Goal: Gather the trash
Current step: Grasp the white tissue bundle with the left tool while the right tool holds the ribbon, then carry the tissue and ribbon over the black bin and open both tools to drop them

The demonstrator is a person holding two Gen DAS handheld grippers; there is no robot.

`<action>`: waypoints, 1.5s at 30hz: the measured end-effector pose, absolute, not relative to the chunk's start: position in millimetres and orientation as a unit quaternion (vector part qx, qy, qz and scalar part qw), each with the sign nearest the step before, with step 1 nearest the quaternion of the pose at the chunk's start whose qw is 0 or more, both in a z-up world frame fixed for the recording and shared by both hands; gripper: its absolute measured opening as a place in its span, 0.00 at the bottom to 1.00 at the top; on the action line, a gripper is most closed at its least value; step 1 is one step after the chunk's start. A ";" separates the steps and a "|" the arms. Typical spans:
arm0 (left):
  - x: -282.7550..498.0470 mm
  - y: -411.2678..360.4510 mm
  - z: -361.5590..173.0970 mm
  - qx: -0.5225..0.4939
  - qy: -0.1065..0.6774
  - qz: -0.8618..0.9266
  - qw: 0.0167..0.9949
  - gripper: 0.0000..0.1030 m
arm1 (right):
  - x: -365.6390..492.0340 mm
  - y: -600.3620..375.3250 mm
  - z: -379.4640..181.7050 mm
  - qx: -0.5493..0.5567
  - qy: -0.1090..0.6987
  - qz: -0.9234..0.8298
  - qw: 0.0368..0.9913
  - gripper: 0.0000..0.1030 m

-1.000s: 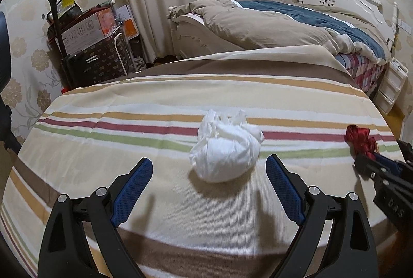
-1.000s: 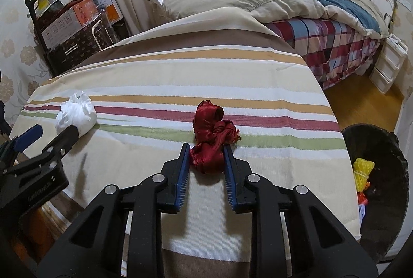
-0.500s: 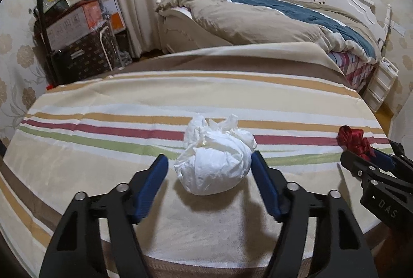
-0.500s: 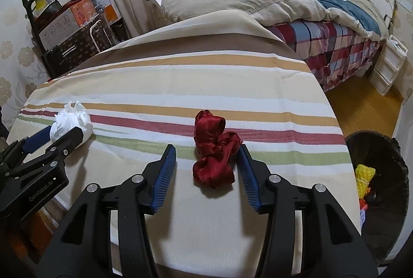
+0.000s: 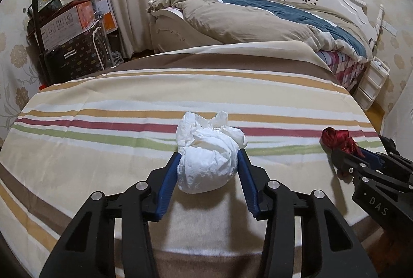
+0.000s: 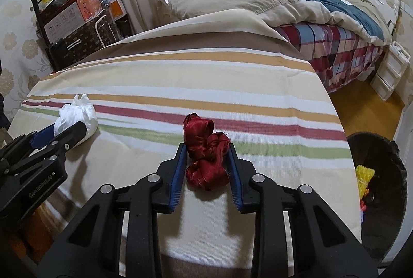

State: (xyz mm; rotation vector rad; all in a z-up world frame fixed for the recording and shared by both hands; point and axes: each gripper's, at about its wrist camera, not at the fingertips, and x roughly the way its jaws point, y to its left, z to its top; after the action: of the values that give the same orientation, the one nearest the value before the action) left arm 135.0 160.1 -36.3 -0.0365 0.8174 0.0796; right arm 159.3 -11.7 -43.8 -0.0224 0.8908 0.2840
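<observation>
Left wrist view: the left gripper (image 5: 208,162) fills the lower middle of the frame, its jaws closing, the blue pads touching both sides of a white paper wad (image 5: 207,162) that lies on the striped cloth (image 5: 103,149). At the right edge the right gripper (image 5: 347,153) pinches a red ribbon (image 5: 338,140). A bed (image 5: 258,17) stands in the upper right, boxes (image 5: 67,22) in the upper left.

Right wrist view: the right gripper (image 6: 206,164) sits at lower centre, jaws closing, pads against the ribbon (image 6: 205,154) on the cloth (image 6: 258,102). At the left edge the left gripper (image 6: 62,132) holds the wad (image 6: 77,115). A dark bin (image 6: 387,149) stands at the lower right on the floor.
</observation>
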 end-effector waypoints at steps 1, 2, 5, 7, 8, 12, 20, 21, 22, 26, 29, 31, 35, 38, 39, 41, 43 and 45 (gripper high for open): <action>132.6 158.8 -36.0 -0.017 0.397 0.038 0.917 0.45 | 155.9 -12.8 -43.0 -0.010 0.428 0.137 0.893 0.29; 130.1 157.2 -35.8 -0.016 0.397 0.038 0.917 0.45 | 152.5 -13.9 -42.5 -0.008 0.428 0.137 0.893 0.29; 118.1 151.3 -35.6 -0.014 0.396 0.036 0.917 0.45 | 141.1 -17.6 -42.2 -0.005 0.426 0.138 0.894 0.29; 111.0 147.1 -35.1 -0.013 0.395 0.033 0.918 0.45 | 134.6 -20.8 -42.8 -0.003 0.426 0.137 0.894 0.29; 106.3 144.7 -34.4 -0.012 0.394 0.029 0.919 0.45 | 129.8 -22.2 -43.1 -0.001 0.426 0.137 0.895 0.29; 92.6 136.4 -32.2 -0.009 0.391 0.023 0.920 0.44 | 112.6 -28.0 -43.7 0.002 0.425 0.138 0.895 0.29; 64.1 120.1 -27.0 -0.008 0.385 0.013 0.923 0.44 | 79.7 -42.3 -37.6 -0.001 0.411 0.132 0.902 0.29; 61.2 117.7 -26.2 -0.009 0.384 0.012 0.923 0.44 | 76.5 -44.6 -37.3 0.000 0.409 0.132 0.903 0.29; 59.4 115.9 -25.0 -0.009 0.383 0.011 0.924 0.44 | 72.4 -47.8 -36.5 0.002 0.408 0.131 0.904 0.29; 49.1 102.9 -21.3 -0.007 0.376 0.004 0.927 0.44 | 58.7 -61.4 -32.9 0.010 0.401 0.125 0.908 0.29; 41.9 89.7 -18.6 -0.005 0.370 -0.006 0.929 0.44 | 50.2 -71.5 -29.1 0.011 0.393 0.116 0.912 0.29; 39.1 80.9 -17.8 -0.004 0.368 -0.012 0.930 0.44 | 44.0 -81.0 -25.8 0.014 0.387 0.108 0.916 0.29; 32.9 62.6 -15.1 -0.005 0.358 -0.027 0.933 0.45 | 34.3 -101.2 -21.7 0.023 0.378 0.092 0.921 0.29; 30.8 50.1 -11.9 -0.001 0.352 -0.035 0.935 0.44 | 30.6 -118.1 -20.0 0.032 0.373 0.080 0.924 0.29; 30.4 43.5 -10.2 0.002 0.349 -0.040 0.936 0.44 | 29.3 -124.7 -19.7 0.036 0.372 0.075 0.925 0.29; 30.0 34.0 -7.3 0.004 0.344 -0.047 0.938 0.44 | 27.5 -136.9 -19.3 0.042 0.370 0.065 0.926 0.29; 29.7 26.3 -4.4 0.006 0.339 -0.053 0.939 0.44 | 26.0 -146.7 -19.2 0.046 0.367 0.057 0.927 0.29; 31.7 15.7 -1.2 0.009 0.335 -0.062 0.940 0.45 | 24.7 -158.9 -19.0 0.049 0.364 0.043 0.929 0.29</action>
State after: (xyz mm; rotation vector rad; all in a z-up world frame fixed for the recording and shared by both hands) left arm 31.7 15.7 -1.2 0.0190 0.6835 -0.1269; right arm 24.7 -158.9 -19.0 0.0995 0.7456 0.0891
